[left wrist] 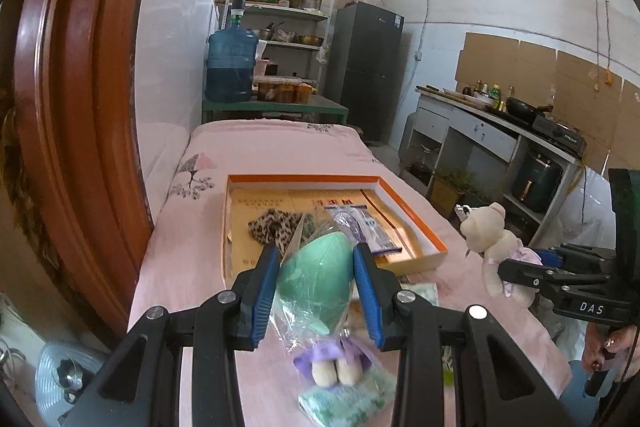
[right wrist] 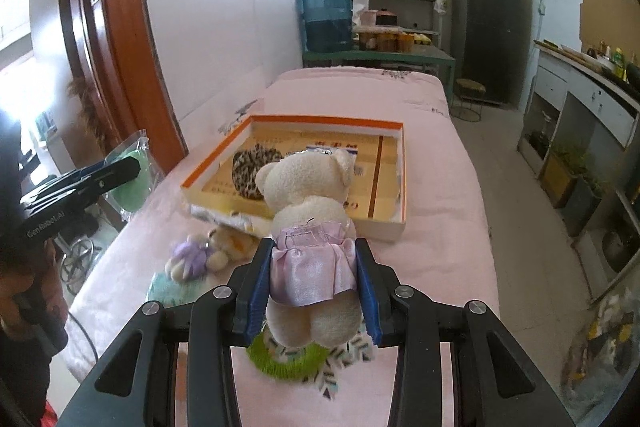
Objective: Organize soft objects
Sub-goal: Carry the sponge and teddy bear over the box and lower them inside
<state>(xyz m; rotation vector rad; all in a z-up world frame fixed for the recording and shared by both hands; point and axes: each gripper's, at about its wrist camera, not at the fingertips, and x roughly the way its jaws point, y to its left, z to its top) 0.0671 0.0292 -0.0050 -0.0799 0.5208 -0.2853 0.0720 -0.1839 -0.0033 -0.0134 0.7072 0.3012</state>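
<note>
Left tongs [left wrist: 316,263] clamped on bagged green sponge [left wrist: 316,279], right tongs [right wrist: 315,267] gripping dressed teddy bear [right wrist: 308,211]

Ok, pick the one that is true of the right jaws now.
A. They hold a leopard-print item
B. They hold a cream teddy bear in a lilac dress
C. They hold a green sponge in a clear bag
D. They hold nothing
B: in the right wrist view the right gripper has its jaws pressed on both sides of the teddy bear, at its lilac dress.

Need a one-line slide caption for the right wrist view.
Right tongs clamp a cream teddy bear in a lilac dress above the pink bed, facing the orange-rimmed box.
</note>
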